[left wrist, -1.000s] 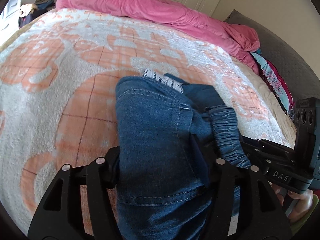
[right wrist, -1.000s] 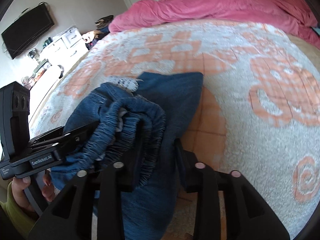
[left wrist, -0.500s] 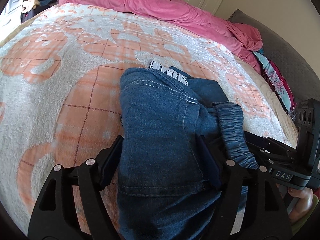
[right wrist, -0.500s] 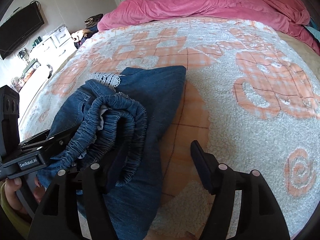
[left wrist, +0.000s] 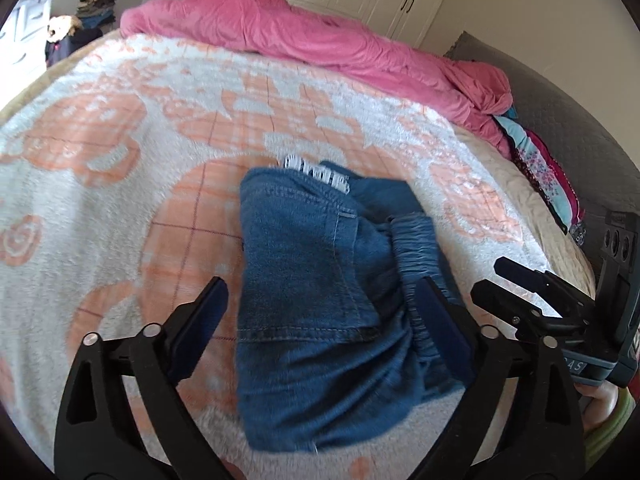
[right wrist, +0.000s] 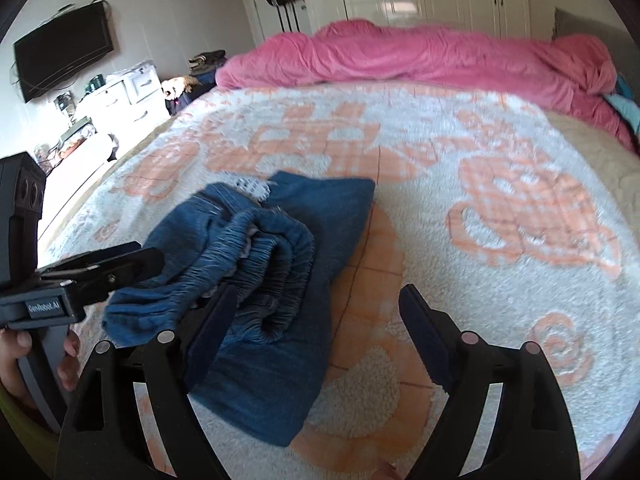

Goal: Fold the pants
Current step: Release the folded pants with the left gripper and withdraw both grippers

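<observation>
Both tools have let go of the denim since a second ago; jaws are opening. Left tool [left wrist: 320,316] spread wide, folded pants [left wrist: 320,280] lying between its fingers at centre frame, pads clear of the cloth. Right tool [right wrist: 316,332] also spread, straddling the pants' [right wrist: 272,280] right edge and bare blanket [right wrist: 500,208]; nothing pinched. Pants rest in a bundle on the bed, elastic waistband bunched on top. Pink duvet [left wrist: 320,40] heaped along upper frame.
</observation>
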A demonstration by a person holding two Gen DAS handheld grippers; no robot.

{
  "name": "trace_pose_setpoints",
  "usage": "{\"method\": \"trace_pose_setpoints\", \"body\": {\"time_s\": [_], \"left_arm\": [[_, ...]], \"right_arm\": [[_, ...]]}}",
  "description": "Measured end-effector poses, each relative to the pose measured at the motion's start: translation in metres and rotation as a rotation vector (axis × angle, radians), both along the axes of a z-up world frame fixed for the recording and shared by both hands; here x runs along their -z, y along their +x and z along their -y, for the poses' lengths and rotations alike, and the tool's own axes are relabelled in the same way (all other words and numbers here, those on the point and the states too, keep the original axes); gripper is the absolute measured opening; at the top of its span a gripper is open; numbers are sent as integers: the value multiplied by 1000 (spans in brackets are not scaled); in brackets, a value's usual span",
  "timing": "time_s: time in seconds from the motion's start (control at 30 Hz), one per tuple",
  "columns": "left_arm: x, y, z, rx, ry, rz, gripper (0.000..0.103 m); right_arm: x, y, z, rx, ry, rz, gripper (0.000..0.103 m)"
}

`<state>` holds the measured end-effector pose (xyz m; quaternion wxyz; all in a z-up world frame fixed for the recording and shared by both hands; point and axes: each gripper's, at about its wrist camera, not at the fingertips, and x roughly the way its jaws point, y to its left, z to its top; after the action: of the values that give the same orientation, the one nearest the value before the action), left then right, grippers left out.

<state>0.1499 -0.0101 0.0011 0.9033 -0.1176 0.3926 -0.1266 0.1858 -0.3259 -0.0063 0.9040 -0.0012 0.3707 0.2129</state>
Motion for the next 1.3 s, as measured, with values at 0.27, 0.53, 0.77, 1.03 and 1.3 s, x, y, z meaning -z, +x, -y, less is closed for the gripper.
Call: {"method": "trace_pose_setpoints", "body": {"time_s": [0.27, 0.53, 0.77, 1.03, 1.3], "left_arm": [[-11, -33, -10, -42, -14, 29, 93], [-13, -66, -6, -47, 37, 55, 93], [-12, -90, -7, -49, 66, 60, 93], [-8, -108, -9, -49, 85, 50, 94], [-9, -120, -13, -56, 87, 69, 94]], "right_arm": [[-26, -26, 4, 14, -39, 140, 97], [-35, -50, 17, 47, 13, 176, 98], [-33, -80, 27, 70, 66, 169, 98], [-24, -106, 29, 84, 34, 158, 98], [-17, -127, 25, 81, -3, 175, 98]]}}
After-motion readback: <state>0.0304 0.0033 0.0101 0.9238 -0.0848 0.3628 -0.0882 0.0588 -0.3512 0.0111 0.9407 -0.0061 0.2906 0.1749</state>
